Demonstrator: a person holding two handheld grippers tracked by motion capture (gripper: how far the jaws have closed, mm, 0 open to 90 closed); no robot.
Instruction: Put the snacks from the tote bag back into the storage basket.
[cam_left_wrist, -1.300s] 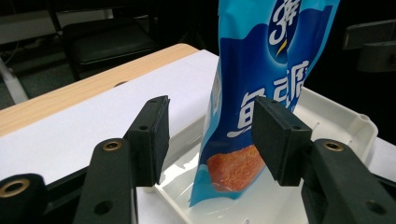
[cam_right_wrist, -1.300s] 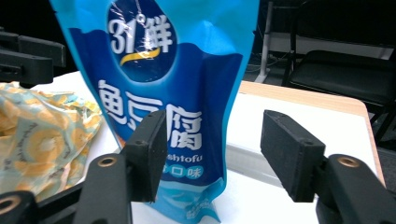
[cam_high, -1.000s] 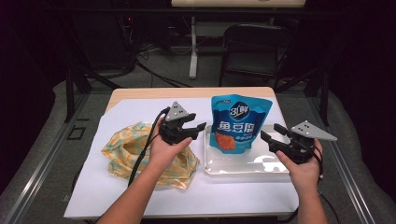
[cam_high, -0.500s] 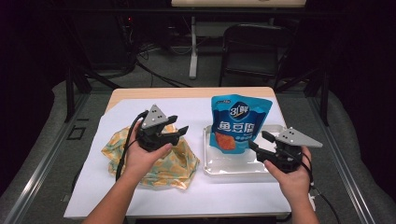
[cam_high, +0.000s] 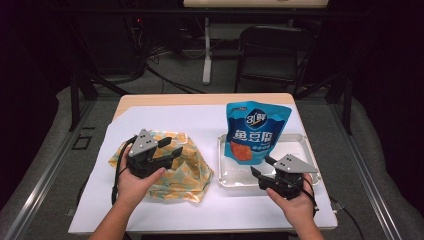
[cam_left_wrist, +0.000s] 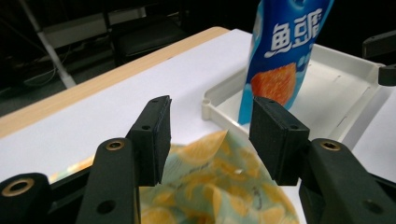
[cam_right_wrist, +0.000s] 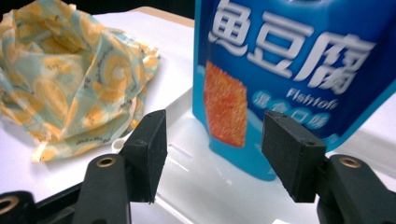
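Patterned cloth (cam_high: 177, 167) crumpled on the white table (cam_high: 165, 120), right under the left gripper (cam_high: 170, 148) with fingers (cam_left_wrist: 152, 137) spread wide, nothing pinched, right gripper (cam_high: 262, 167) also spread empty, blue pouch (cam_high: 255, 132) standing in the white tray (cam_high: 307, 145) just ahead of its fingers (cam_right_wrist: 289, 154)

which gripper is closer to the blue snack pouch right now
Right. The right gripper hangs over the tray's near edge, just in front of the blue snack pouch. The left gripper is farther off, above the yellow patterned cloth.
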